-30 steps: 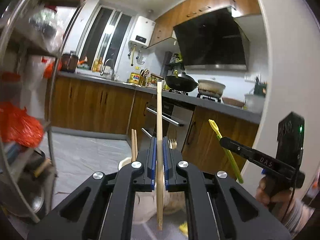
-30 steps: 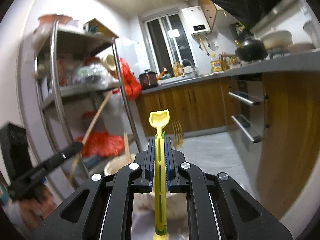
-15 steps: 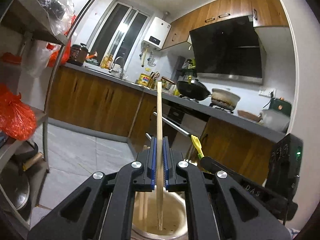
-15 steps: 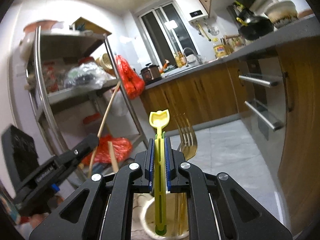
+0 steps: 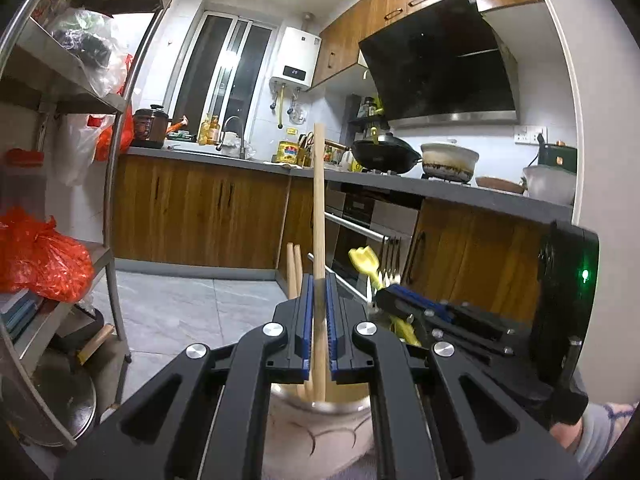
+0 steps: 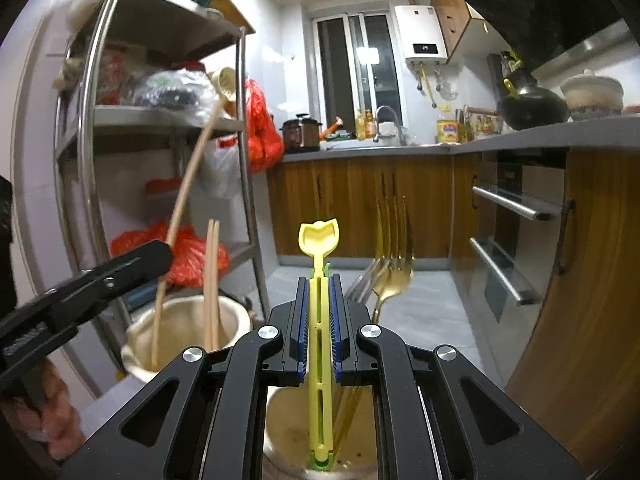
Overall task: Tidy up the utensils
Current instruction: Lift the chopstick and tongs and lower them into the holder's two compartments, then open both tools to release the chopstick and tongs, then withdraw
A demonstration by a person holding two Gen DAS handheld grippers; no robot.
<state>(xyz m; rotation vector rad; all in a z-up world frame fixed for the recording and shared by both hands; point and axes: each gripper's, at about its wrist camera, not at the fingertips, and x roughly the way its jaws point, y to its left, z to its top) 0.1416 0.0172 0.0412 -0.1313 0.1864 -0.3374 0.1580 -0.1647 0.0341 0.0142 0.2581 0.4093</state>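
Observation:
My left gripper (image 5: 318, 284) is shut on a long wooden ladle handle (image 5: 319, 200) that stands upright, its lower end inside a pale cup (image 5: 320, 406). Two chopsticks (image 5: 294, 268) stand in that cup. In the right wrist view the ladle (image 6: 188, 184) leans in the left cup (image 6: 180, 328) beside the chopsticks (image 6: 212, 280), held by the left gripper (image 6: 160, 254). My right gripper (image 6: 320, 284) is shut on a yellow plastic utensil (image 6: 320, 320) whose foot sits in a second cup (image 6: 296, 436) with gold forks (image 6: 390, 272). The right gripper (image 5: 380, 300) shows close on the right.
A steel shelf rack (image 6: 88, 152) with red bags (image 5: 36, 268) stands on the left. Wooden cabinets (image 5: 192, 216) and a grey counter with a wok (image 5: 384, 152) and pot (image 5: 448, 160) run behind. An oven front (image 6: 516, 240) lies right. Grey tiled floor (image 5: 180, 312) is beyond the cups.
Both grippers have sunk and drawn closer to the cups. The ladle's lower end and the yellow utensil's foot now sit inside their cups. The right gripper has rolled.

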